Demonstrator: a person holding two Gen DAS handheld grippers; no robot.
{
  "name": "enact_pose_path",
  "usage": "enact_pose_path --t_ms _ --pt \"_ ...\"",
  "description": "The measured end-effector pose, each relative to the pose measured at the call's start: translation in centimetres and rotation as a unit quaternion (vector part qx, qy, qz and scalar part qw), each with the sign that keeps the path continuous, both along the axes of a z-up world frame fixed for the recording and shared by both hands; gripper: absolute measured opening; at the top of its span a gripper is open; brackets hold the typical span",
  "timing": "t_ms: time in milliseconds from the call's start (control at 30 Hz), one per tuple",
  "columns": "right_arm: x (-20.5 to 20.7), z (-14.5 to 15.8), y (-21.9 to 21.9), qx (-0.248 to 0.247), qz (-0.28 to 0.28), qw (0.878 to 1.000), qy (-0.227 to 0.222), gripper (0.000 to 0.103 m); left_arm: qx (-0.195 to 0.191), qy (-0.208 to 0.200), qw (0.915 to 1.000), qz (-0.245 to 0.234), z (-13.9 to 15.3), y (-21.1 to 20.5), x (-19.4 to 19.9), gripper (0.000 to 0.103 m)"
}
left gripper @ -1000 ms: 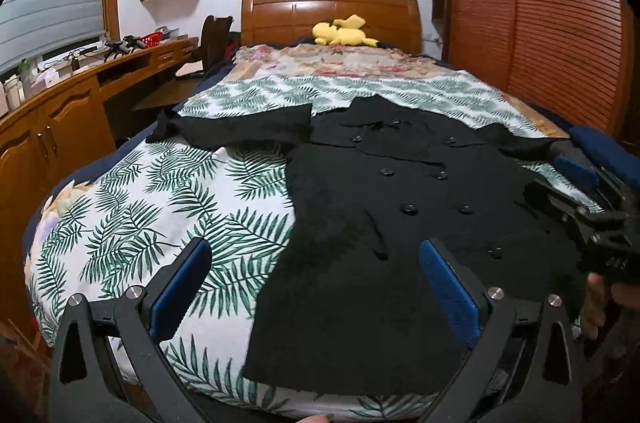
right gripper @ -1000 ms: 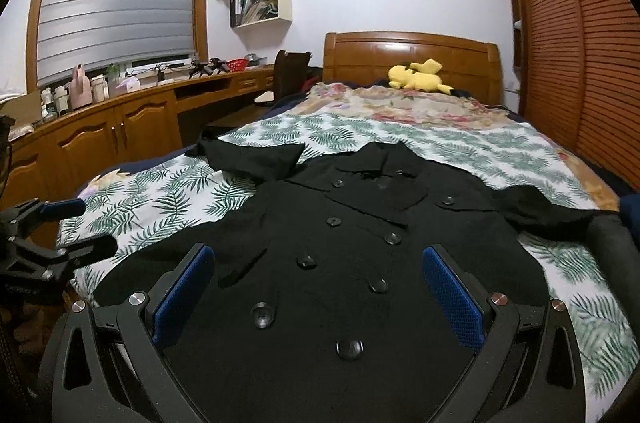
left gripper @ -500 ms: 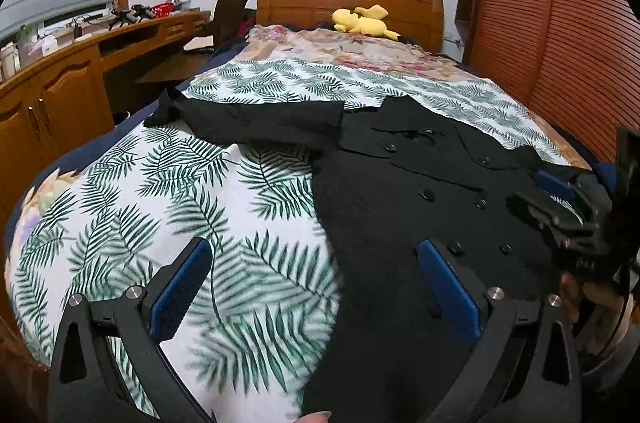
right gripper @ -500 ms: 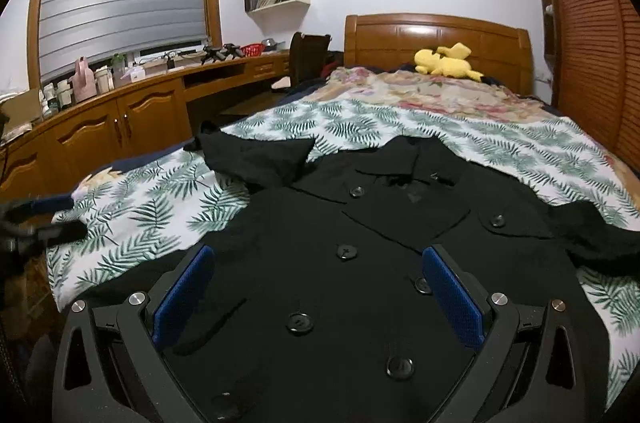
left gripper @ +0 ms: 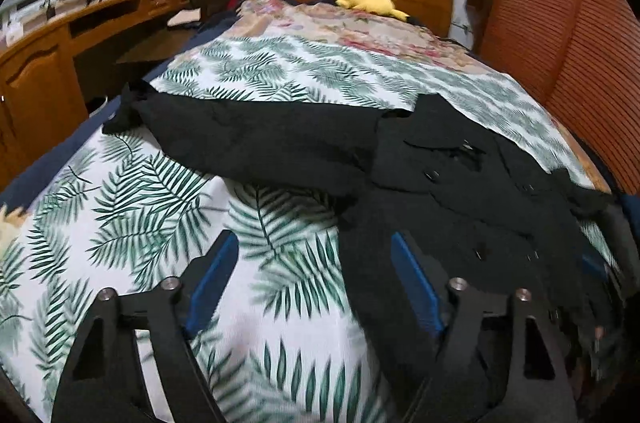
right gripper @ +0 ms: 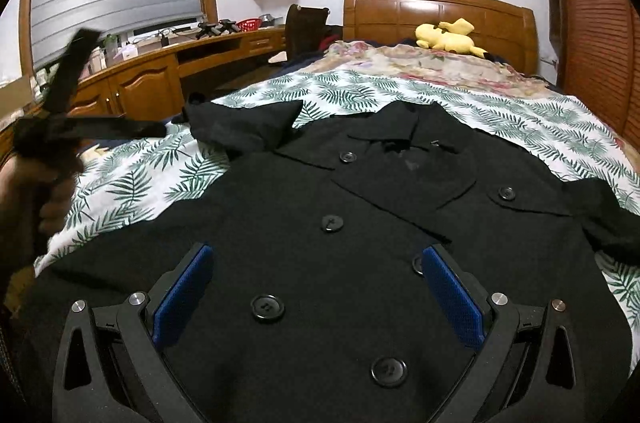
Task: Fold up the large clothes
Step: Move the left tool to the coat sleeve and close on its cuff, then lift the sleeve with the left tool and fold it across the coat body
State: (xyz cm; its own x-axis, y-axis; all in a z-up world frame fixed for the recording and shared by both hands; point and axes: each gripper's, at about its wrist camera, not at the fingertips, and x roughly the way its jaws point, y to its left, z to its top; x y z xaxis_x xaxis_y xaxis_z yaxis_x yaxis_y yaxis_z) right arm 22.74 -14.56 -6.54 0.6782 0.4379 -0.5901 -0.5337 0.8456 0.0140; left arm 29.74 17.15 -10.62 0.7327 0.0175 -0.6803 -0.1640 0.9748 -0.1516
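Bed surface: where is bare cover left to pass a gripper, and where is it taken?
Bare leaf-print cover lies under the left gripper, bordered by the coat's spread sleeve and body. Another strip runs between collar and floral blanket. The black coat fills the middle and right.

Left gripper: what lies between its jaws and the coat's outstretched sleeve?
In the left wrist view, only bare palm-leaf bedspread lies between the open left gripper and the black coat's sleeve.

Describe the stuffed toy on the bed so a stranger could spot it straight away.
Start at the wooden headboard at the far end of the bed. Lying right against it, beyond the flowered blanket, is the stuffed toy. It is bright yellow, the only thing that colour on the bed.
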Motion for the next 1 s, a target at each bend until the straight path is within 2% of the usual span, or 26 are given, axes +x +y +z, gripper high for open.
enact_pose_path --t_ms 233,333,467,567,600,633,667,700,733,933,1000 --pt "0.4 -0.2 0.3 -0.007 -0.006 1.0 0.002 0.103 -0.037 0.016 0.9991 0.014 -1.3 1.1 4.9 0.075" --pt "0.5 -0.3 0.4 -0.003 -0.008 1.0 0.005 0.103 -0.066 0.036 0.9965 0.036 -2.6 2.2 6.9 0.071" --pt "0.5 -0.3 0.3 0.003 -0.012 1.0 0.005 0.103 -0.074 0.073 0.9926 0.063 -4.4 3.4 9.0 0.07" --pt "0.2 -0.3 0.4 0.005 -0.012 1.0 0.003 0.103 -0.103 0.088 0.9883 0.07 -5.2 4.1 9.9 0.052" --pt "0.2 -0.3 0.4 0.006 -0.012 1.0 0.002 0.103 -0.11 0.091 0.9871 0.072 -5.3 4.4 10.2 0.042" --pt "0.2 -0.3 0.4 0.006 -0.012 1.0 0.002 0.103 -0.12 0.096 0.9855 0.072 -5.5 4.5 10.4 0.027" --pt "0.2 -0.3 0.4 0.006 -0.011 1.0 0.002 0.103 -0.123 0.1 0.9845 0.073 -5.5 4.5 10.6 0.018" --pt "0.2 -0.3 0.4 0.006 -0.011 1.0 0.002 0.103 -0.119 0.103 0.9846 0.077 -5.4 4.4 10.8 0.009" --pt "0.2 -0.4 0.4 0.006 -0.011 1.0 0.001 0.103 -0.111 0.102 0.9857 0.076 -5.1 4.1 10.7 0.004" --pt "0.1 -0.3 0.0 0.012 -0.014 1.0 -0.002 0.103 -0.012 0.057 0.9978 0.031 0.0 -1.3 9.1 0.002" --pt "0.0 -0.2 0.0 0.013 -0.015 1.0 -0.004 0.103 -0.003 0.04 0.9992 -0.005 1.7 -3.9 7.8 0.002"
